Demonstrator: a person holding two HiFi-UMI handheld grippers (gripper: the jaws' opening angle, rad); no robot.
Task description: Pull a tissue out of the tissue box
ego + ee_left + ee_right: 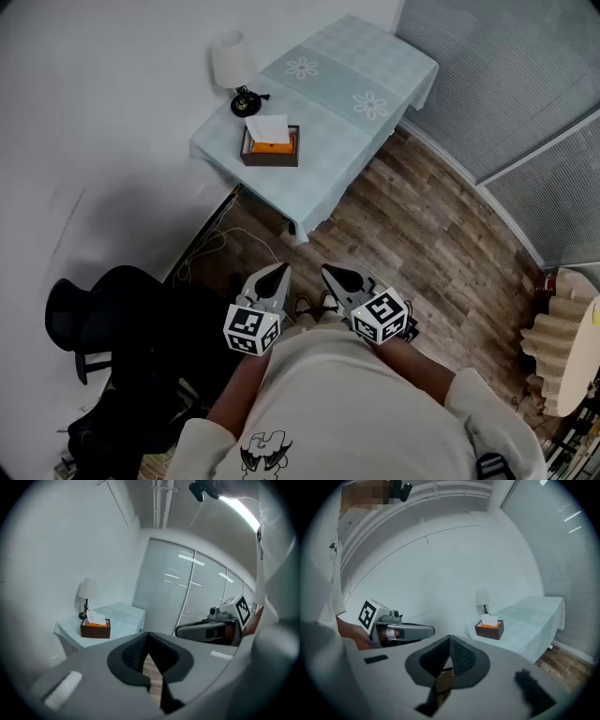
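Tissue box [270, 150] is the goal; my left gripper [278, 273] and right gripper [332, 273] hang close to my body, both pressed together, empty. It sits well apart on the table [323, 141], by the lamp [232, 58]. I'd close in, spread one, pinch the raised tissue [267, 128] high, and pull straight up, steadying the box with the other.

Brown tissue box [270, 159], checked pale-green tablecloth [330, 124]

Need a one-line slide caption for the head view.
Left hand-held gripper and right hand-held gripper, both shut, held near the torso, far from the brown rectangular tissue box on the pale-clothed table.
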